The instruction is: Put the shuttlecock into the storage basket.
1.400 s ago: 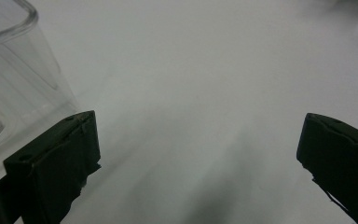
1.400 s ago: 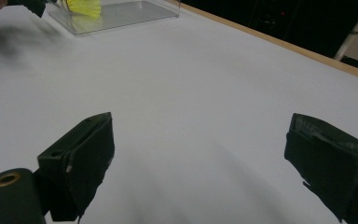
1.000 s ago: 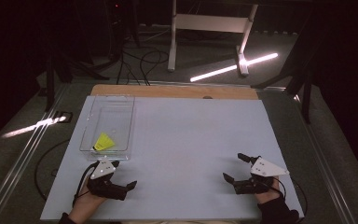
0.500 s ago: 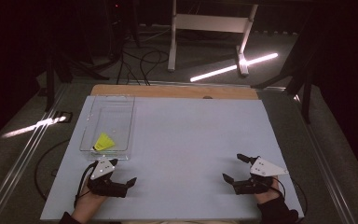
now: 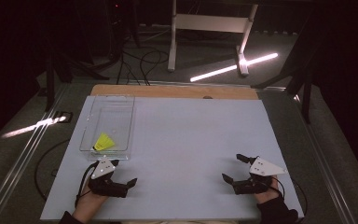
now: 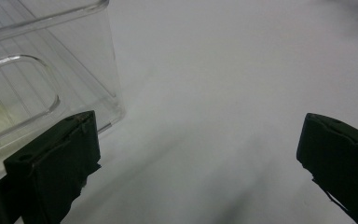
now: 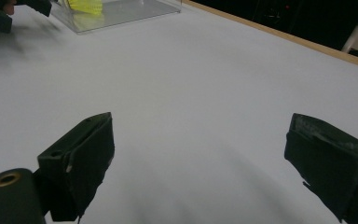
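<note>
Left gripper (image 5: 123, 179) rested low at the near edge of the white counter (image 5: 191, 140), jaws spread wide with nothing between them. Just ahead of it and slightly to its left sat a clear plastic bin (image 5: 108, 125), its near corner close beside the left jaw in the left gripper view. A yellow object (image 5: 103, 142) lay inside the bin at the end nearest this gripper; its exact form could not be determined. Right gripper (image 5: 233, 169) was well apart to the right, also low over the counter, jaws likewise wide and empty, with bare counter surface ahead of it.
</note>
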`<state>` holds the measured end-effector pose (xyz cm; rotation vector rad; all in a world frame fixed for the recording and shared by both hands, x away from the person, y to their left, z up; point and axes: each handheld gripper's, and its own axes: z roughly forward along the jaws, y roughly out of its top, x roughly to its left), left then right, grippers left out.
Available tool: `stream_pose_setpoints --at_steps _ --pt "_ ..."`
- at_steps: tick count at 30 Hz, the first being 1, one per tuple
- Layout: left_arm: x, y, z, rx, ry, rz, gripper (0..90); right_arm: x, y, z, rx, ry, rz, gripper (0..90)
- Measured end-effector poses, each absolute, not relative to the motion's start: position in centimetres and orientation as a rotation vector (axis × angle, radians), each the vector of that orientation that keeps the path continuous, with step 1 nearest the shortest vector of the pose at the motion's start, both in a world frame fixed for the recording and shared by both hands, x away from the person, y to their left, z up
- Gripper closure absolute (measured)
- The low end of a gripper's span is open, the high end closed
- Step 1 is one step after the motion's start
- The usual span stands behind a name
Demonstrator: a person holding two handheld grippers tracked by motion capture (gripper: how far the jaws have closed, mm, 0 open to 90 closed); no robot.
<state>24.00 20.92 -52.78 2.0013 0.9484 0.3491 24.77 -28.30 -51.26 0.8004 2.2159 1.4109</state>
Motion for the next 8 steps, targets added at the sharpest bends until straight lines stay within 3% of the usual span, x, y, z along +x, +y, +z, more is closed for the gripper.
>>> stream_pose_setpoints --at_steps 8 --pt "24.03 20.92 -52.83 2.007 0.947 0.334 0.1 24.76 -28.30 -51.27 0.797 2.220 1.405 8.7"
